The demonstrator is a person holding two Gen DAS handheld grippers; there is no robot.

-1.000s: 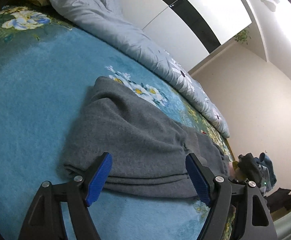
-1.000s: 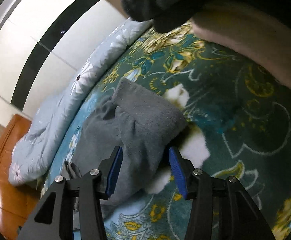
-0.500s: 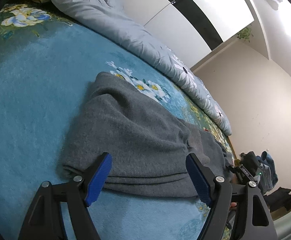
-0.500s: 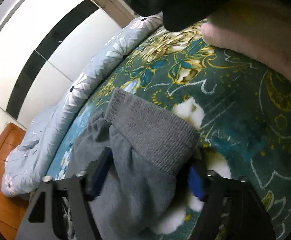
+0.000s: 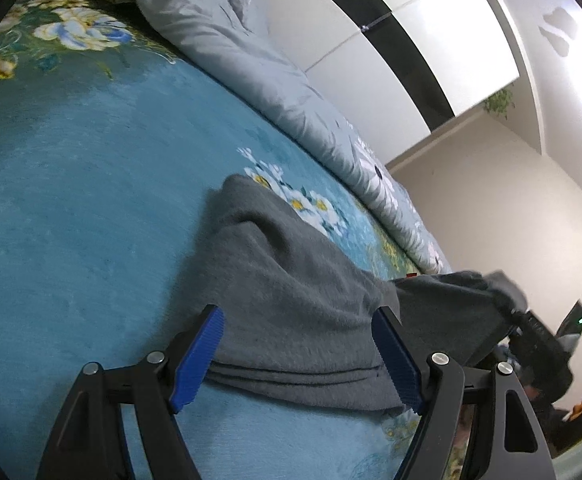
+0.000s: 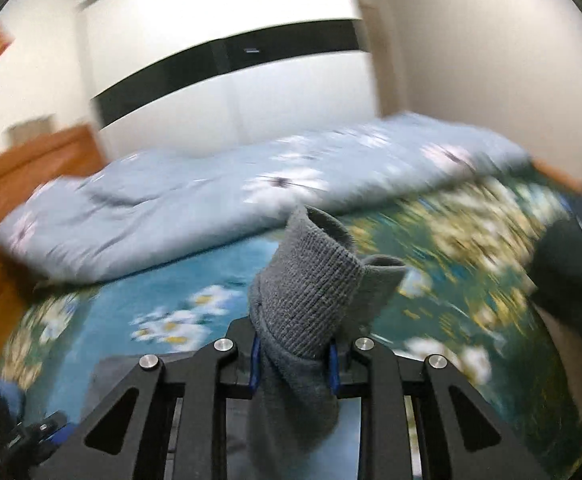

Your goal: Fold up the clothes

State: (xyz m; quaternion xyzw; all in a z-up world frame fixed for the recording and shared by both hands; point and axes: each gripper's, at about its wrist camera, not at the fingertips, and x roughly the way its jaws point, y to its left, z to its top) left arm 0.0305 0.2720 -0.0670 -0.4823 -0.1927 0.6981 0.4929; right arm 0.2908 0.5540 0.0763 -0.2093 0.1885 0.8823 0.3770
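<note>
A grey fleece garment (image 5: 291, 304) lies folded on the blue floral bed cover (image 5: 71, 200). My left gripper (image 5: 299, 356) is open, its blue pads on either side of the garment's near folded edge. My right gripper (image 6: 293, 360) is shut on the garment's ribbed cuff (image 6: 311, 280) and holds it raised above the bed. In the left wrist view the lifted end (image 5: 463, 292) stretches to the right gripper's black body (image 5: 539, 340) at the right edge.
A rolled light blue quilt (image 5: 251, 68) (image 6: 211, 200) runs along the far side of the bed, against white and black wardrobe doors (image 5: 391, 40). A wooden headboard (image 6: 19, 168) is at the left in the right wrist view. Dark clothing (image 6: 563, 264) lies at the right.
My right gripper has closed on the cuff and lifted it off the bed, swinging up fast so its view is blurred. The left gripper has stayed open at the folded edge.
</note>
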